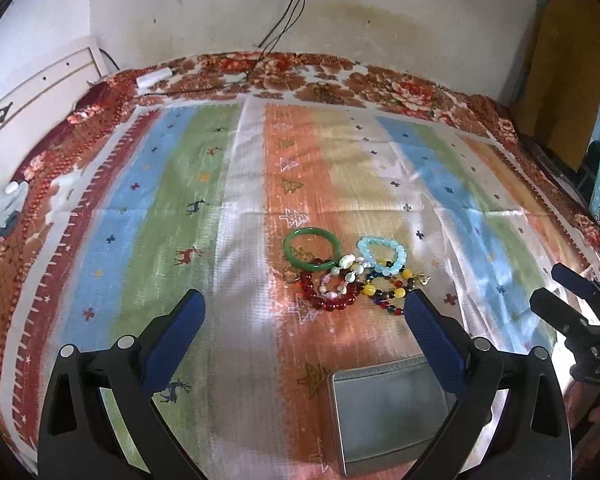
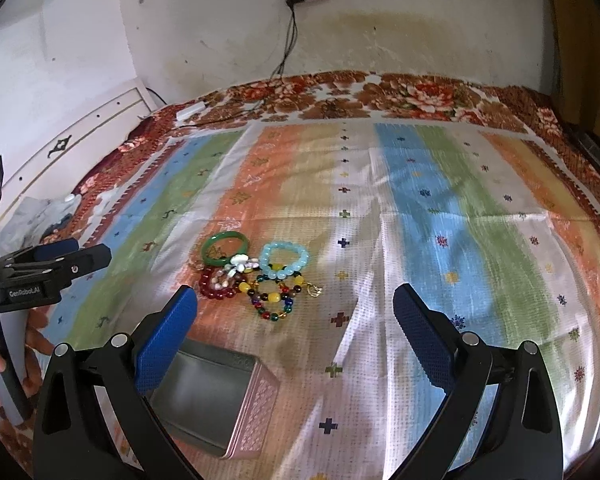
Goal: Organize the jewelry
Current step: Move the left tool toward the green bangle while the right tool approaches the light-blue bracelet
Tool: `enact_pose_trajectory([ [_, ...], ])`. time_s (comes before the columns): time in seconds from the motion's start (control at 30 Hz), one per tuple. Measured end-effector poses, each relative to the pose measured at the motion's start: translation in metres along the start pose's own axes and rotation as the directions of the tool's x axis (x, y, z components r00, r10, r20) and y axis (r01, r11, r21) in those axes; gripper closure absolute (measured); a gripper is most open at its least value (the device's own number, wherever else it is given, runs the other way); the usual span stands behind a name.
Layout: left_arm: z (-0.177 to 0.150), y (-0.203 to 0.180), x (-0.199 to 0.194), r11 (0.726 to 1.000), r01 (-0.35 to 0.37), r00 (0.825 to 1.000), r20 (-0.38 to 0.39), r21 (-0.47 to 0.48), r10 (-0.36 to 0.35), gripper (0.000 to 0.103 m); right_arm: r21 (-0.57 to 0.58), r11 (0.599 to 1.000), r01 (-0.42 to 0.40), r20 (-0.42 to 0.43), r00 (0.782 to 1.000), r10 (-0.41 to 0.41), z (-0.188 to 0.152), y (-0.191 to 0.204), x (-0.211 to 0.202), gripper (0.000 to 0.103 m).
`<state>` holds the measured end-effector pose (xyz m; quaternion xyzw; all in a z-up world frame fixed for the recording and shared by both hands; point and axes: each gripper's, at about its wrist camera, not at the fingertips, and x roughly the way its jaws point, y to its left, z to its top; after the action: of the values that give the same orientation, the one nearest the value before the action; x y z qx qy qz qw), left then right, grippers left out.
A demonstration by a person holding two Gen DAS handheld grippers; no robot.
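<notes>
My left gripper point(image 1: 306, 310) has its fingers spread wide and grasps nothing; my right gripper point(image 2: 296, 306) is likewise released and empty, both hovering over the striped cloth point(image 1: 180, 216) on the bed; just ahead of the left fingers the jewelry lies in one touching heap: a green bangle point(image 1: 312, 250), a pale blue bead bracelet point(image 1: 382, 255), a red bead bracelet point(image 1: 332, 296), a multicolour bead bracelet point(image 1: 388, 292); the open metal tin point(image 2: 204, 396) sits nearer me, apart from the heap.
</notes>
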<state>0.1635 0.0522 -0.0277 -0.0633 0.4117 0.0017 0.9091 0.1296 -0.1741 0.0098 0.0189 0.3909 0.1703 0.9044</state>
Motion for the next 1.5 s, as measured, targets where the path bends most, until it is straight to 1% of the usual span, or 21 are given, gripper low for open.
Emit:
enact_pose_trajectory([
  [0.2, 0.008, 0.005, 0.015, 1.000, -0.017, 1.000, -0.017, 0.000, 0.017, 0.005, -0.001, 1.000, 0.004, -0.043, 0.999, -0.004, 0.007, -0.002, 0.017, 0.004],
  [0.33, 0.014, 0.009, 0.029, 1.000, 0.001, 0.998, -0.055, -0.024, -0.002, 0.005, -0.013, 1.000, 0.010, -0.069, 0.998, -0.011, 0.013, -0.002, 0.030, 0.004],
  [0.53, 0.019, 0.013, 0.044, 0.999, -0.011, 0.997, -0.081, -0.039, 0.008, 0.005, -0.024, 1.000, 0.011, -0.108, 0.994, -0.013, 0.017, -0.001, 0.045, 0.004],
  [0.73, 0.024, 0.015, 0.061, 0.999, -0.035, 0.993, -0.111, -0.030, 0.032, 0.005, -0.014, 1.000, 0.016, -0.136, 0.991, -0.018, 0.022, -0.005, 0.061, 0.004],
  [0.83, 0.026, 0.020, 0.072, 0.997, -0.016, 0.990, -0.139, -0.069, 0.006, 0.005, 0.002, 1.000, 0.002, -0.159, 0.987, -0.002, 0.023, -0.005, 0.069, 0.004],
  [0.9, 0.027, 0.022, 0.079, 0.997, -0.015, 0.989, -0.150, -0.081, 0.003, 0.006, 0.005, 1.000, -0.001, -0.173, 0.985, 0.002, 0.024, -0.004, 0.074, 0.004],
  [1.0, 0.029, 0.023, 0.088, 0.997, -0.036, 0.987, -0.159, -0.072, 0.024, 0.006, 0.013, 1.000, 0.011, -0.191, 0.982, -0.008, 0.027, -0.007, 0.082, 0.004],
  [1.2, 0.032, 0.023, 0.106, 0.997, -0.046, 0.982, -0.186, -0.064, 0.033, 0.007, 0.000, 1.000, 0.026, -0.216, 0.976, -0.026, 0.031, -0.006, 0.099, 0.004],
  [1.4, 0.035, 0.022, 0.118, 0.997, -0.050, 0.980, -0.195, -0.057, 0.038, 0.007, -0.008, 0.999, 0.043, -0.235, 0.971, -0.043, 0.035, -0.005, 0.115, 0.004],
  [1.5, 0.035, 0.023, 0.127, 0.997, -0.055, 0.977, -0.209, -0.051, 0.044, 0.009, 0.001, 0.999, 0.044, -0.246, 0.968, -0.043, 0.038, -0.004, 0.123, 0.004],
])
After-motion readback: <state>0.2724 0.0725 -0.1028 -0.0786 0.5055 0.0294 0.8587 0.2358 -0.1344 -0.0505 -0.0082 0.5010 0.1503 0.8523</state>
